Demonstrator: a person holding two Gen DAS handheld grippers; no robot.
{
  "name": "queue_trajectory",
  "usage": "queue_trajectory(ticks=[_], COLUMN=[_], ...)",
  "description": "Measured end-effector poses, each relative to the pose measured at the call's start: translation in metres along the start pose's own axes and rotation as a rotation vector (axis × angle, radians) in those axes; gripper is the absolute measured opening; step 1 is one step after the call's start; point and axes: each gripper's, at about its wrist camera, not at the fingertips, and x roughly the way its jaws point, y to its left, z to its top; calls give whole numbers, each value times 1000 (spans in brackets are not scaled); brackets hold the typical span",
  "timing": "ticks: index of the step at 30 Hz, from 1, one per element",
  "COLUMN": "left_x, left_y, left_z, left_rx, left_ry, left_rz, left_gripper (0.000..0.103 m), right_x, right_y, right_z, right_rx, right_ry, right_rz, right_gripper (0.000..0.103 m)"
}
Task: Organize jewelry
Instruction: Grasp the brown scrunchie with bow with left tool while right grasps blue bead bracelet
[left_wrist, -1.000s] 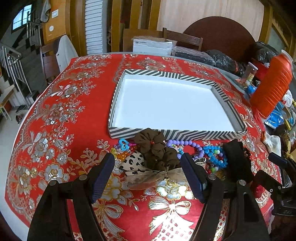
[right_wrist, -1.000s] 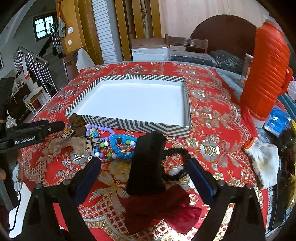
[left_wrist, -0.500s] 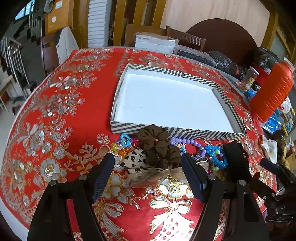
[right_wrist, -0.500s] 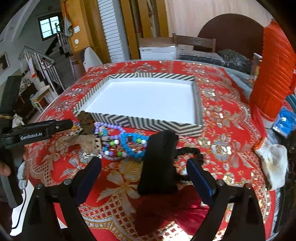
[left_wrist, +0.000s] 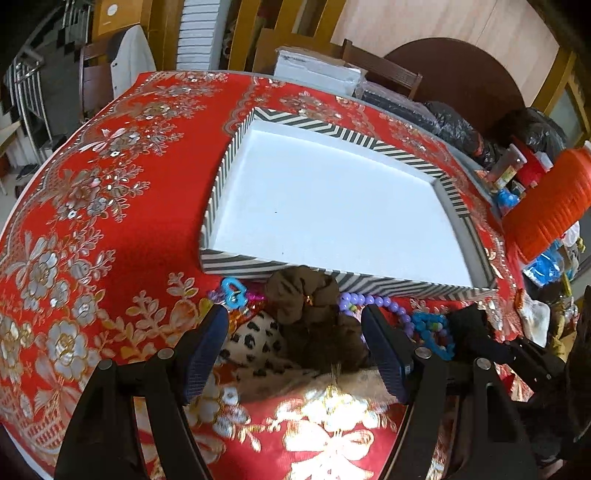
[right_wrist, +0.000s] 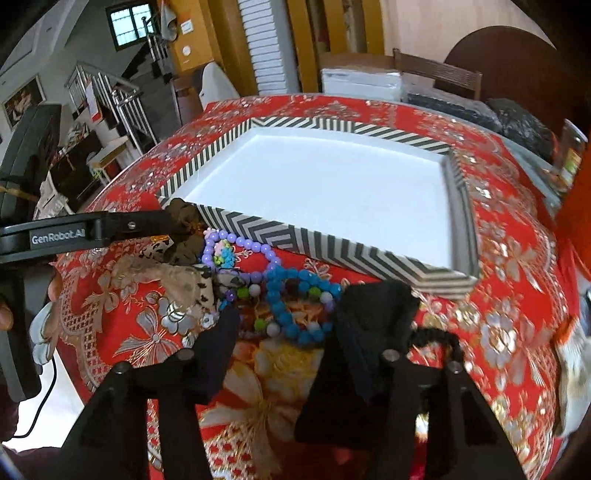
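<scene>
Left gripper (left_wrist: 295, 347): jaws spread wide, gripping nothing, straddling the brown scrunchie (left_wrist: 314, 310) and the leopard-print scrunchie (left_wrist: 255, 338), which both lie on the cloth between the fingers. Whether the pads touch fabric is not clear.

Right gripper (right_wrist: 282, 338): fingers apart, around the blue bead bracelet (right_wrist: 291, 306). A black fabric piece (right_wrist: 373, 317) sits against its right finger; clamped or just leaning, I can't tell. A black scrunchie (right_wrist: 439, 339) lies just beside it.

Jewelry is piled on the red floral tablecloth (left_wrist: 92, 229), right against the near wall of the striped tray (right_wrist: 258, 230). The tray has a black-and-white chevron outside and a plain white floor. The purple bead bracelet (right_wrist: 240, 245) has round lilac beads and touches the blue one. The blue one has turquoise beads mixed with green and white. A light blue plastic charm (left_wrist: 232, 291) sits at the pile's left end.

Readable text: "GenRobot.AI" in white on the left gripper's body, seen in the right wrist view.

Orange ribbed jug (left_wrist: 546, 206) stands right of the tray.
</scene>
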Motion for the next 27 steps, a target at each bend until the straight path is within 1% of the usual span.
queue_trajectory(ticks=[1, 2, 3, 4, 5, 6, 7, 9, 12, 13, 20, 23, 27], left_x=[4, 7, 12, 16, 21, 24, 24, 19, 0, -5, -49, -62, -76], left_y=[-1, -1, -1, -1, 0, 2, 4, 8, 15, 15, 6, 4, 2], left_z=[1, 2, 3, 3, 4, 4, 3, 3, 3, 4, 13, 19, 25], left_rx=[1, 1, 0, -4, -14, -25, -32, -45, -65, -63, -6, 4, 6], left_ry=[3, 7, 20, 35, 56, 67, 65, 56, 25, 21, -35, -55, -81], left_rz=[-3, -7, -9, -15, -37, -55, -63, -72, -116, -120, -107, -112, -125], left_gripper=[66, 61, 47, 30, 25, 22, 20, 16, 15, 15, 15, 15, 15], right_x=[5, 10, 13, 18, 21, 24, 26, 23, 9, 2, -43, -55, -65], right_y=[0, 0, 0, 0, 0, 0, -1, -2, -4, -5, -10, -12, -11], right_z=[1, 2, 2, 3, 3, 3, 2, 1, 0, 1, 13, 19, 21], right_rx=[-4, -10, -14, -21, -24, -25, -23, -6, 18, 32, 99, 113, 109], right_ry=[10, 22, 28, 36, 37, 39, 41, 21, -14, -30, -148, -177, -197], right_rz=[7, 13, 14, 15, 21, 21, 17, 30, 56, 71, 160, 184, 177], right_gripper=[49, 44, 38, 34, 25, 14, 10, 9, 9, 9, 9, 9, 9])
